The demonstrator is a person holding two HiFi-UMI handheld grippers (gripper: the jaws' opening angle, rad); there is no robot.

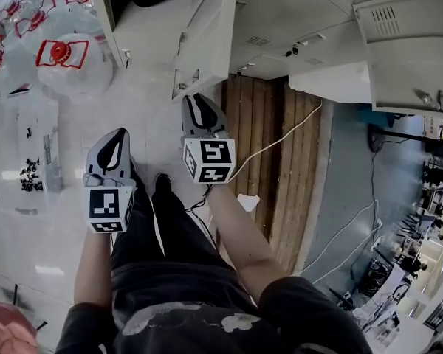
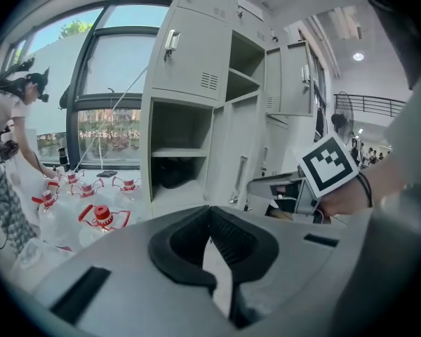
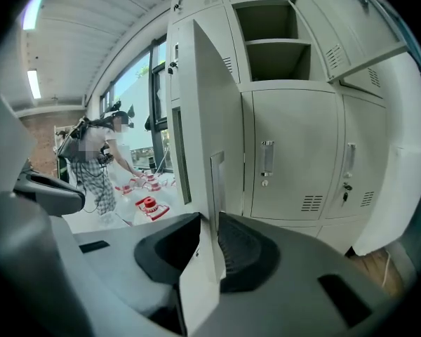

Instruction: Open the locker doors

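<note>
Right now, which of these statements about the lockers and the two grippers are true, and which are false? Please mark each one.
1. The right gripper is closed on the edge of an open locker door. True.
2. The left gripper holds a door handle. False: its jaws are together with nothing between them.
3. Clear jugs with red caps stand on the floor. True.
4. Every locker is shut. False: several compartments stand open.

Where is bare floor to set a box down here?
Bare white floor lies between the left gripper and the open locker door. Right of it, wooden planks are free bar one cable. Leftward, water jugs crowd.
</note>
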